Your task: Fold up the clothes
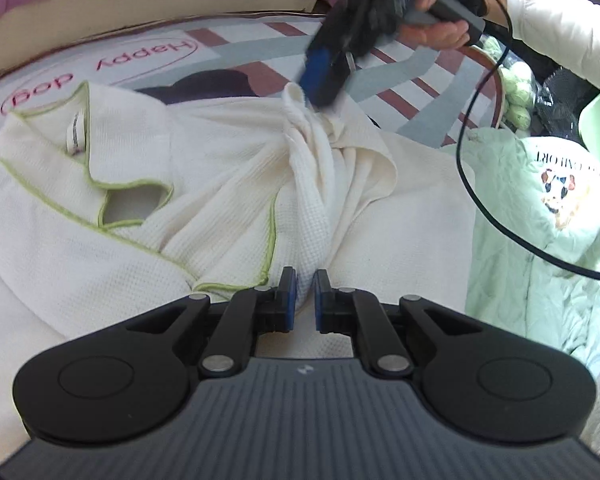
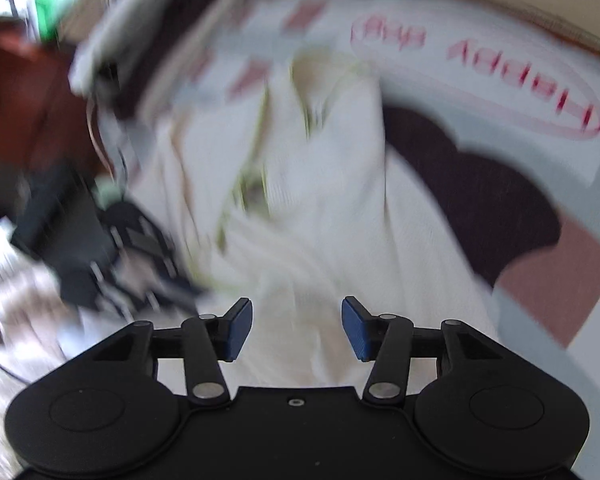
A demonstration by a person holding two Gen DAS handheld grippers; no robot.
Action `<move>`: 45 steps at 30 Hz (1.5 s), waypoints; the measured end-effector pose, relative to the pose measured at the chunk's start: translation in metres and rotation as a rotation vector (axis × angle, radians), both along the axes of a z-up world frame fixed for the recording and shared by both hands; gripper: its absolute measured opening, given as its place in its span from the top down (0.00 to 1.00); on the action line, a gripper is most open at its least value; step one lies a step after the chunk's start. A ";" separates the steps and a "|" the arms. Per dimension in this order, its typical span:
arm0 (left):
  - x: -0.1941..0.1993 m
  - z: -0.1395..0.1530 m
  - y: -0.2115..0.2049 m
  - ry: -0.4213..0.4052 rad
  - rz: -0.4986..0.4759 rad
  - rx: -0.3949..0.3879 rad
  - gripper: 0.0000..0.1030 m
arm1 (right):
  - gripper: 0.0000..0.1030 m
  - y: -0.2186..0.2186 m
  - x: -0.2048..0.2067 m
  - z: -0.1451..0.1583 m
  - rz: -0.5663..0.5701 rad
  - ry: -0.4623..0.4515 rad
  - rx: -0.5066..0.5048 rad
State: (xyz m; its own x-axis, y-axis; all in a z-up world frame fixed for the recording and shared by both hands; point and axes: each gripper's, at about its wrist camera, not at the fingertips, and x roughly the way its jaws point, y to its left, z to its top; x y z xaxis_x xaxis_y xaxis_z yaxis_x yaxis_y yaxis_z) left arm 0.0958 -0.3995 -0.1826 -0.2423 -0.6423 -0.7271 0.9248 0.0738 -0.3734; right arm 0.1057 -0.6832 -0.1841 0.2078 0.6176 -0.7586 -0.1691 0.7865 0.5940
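Observation:
A cream waffle-knit garment with green piping [image 1: 204, 184] lies crumpled on a printed bed sheet [image 1: 140, 56]. My left gripper [image 1: 304, 296] is shut on a bunched ridge of the cream fabric near its lower edge. My right gripper shows in the left wrist view [image 1: 320, 80] at the far end of the same ridge, its blue pads by a raised fabric tip. In the blurred right wrist view my right gripper [image 2: 297, 328] stands open above the cream garment [image 2: 320, 200], with nothing between its pads.
A pale mint garment with a dog print [image 1: 540, 216] lies to the right. A black cable [image 1: 472, 152] hangs from the right hand. A bag of green balls [image 1: 516, 88] sits beyond. The left hand and gripper body [image 2: 112, 256] show blurred.

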 end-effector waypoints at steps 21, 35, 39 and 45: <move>0.021 0.034 0.011 0.044 0.064 -0.140 0.78 | 0.55 0.065 -0.089 -0.019 0.021 0.034 0.043; 0.018 0.008 -0.043 0.106 0.075 -0.059 0.96 | 0.51 0.034 -0.128 0.032 -0.119 -0.096 -0.103; 0.054 0.042 -0.021 -0.016 0.485 -0.219 0.95 | 0.47 0.001 -0.128 0.023 -0.323 -0.089 -0.217; 0.104 0.021 -0.017 -0.131 0.751 -0.037 0.88 | 0.46 0.003 -0.097 0.007 -0.443 -0.142 -0.302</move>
State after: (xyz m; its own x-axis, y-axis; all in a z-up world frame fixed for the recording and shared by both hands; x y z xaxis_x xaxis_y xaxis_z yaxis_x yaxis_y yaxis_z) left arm 0.2002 -0.4161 -0.1618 0.3561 -0.6253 -0.6944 0.6684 0.6898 -0.2783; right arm 0.0083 -0.6802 -0.1768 0.5117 0.2067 -0.8339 0.1548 0.9326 0.3261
